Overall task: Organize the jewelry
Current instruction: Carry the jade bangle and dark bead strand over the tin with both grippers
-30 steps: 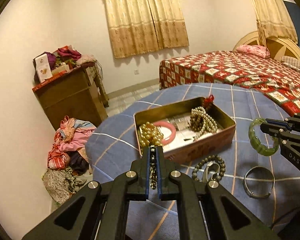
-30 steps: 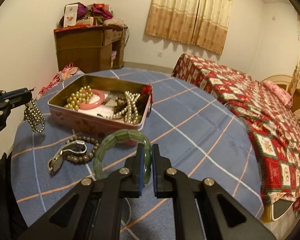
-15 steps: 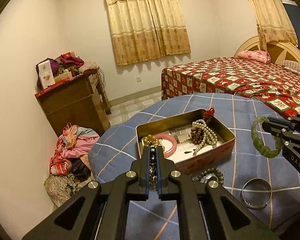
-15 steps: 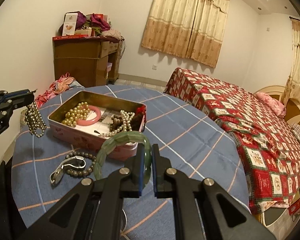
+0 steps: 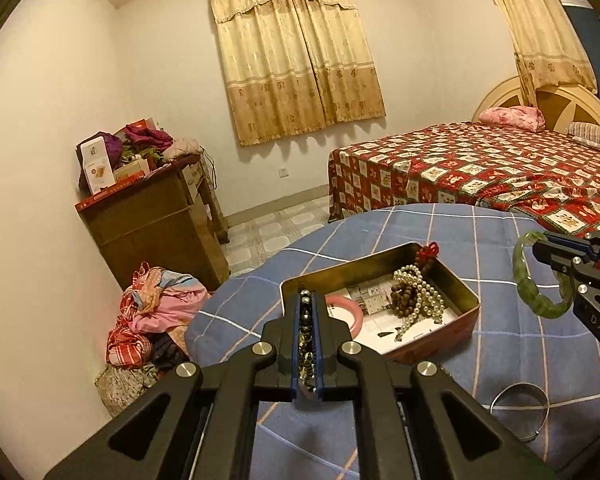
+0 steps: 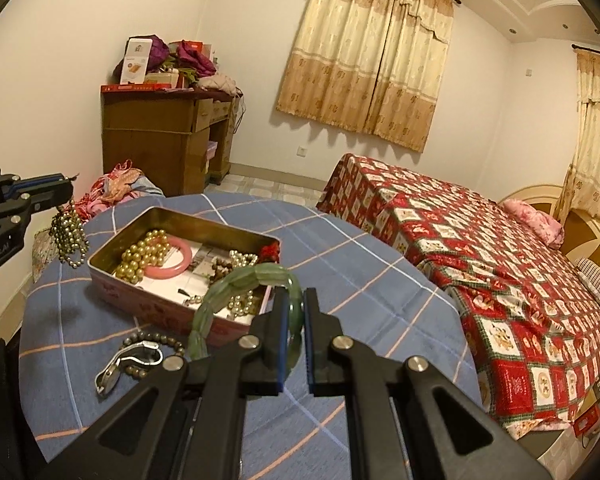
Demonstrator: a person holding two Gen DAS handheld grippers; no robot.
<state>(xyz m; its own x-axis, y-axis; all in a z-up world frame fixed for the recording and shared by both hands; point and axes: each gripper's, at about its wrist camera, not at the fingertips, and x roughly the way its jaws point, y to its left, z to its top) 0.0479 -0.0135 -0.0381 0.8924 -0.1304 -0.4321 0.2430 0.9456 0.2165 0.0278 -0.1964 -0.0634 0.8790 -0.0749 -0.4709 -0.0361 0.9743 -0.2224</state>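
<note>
Both grippers are carrying loads above the table. Left gripper (image 5: 309, 320) is clenching a dark bead strand (image 6: 69, 236); right gripper (image 6: 295, 320) is pinching the green bangle (image 6: 236, 286). Tin (image 6: 112, 246) is sitting ahead, between them; the bangle is hanging nearer its rim, ring roughly upright.

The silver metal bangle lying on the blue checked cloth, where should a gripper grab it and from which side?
The silver metal bangle lies flat on the blue checked tablecloth, apart from the rectangular tin box. Probably come straight down from above and pinch across its thin band, one finger inside the ring, one outside; a side approach would likely just push it along.
</note>
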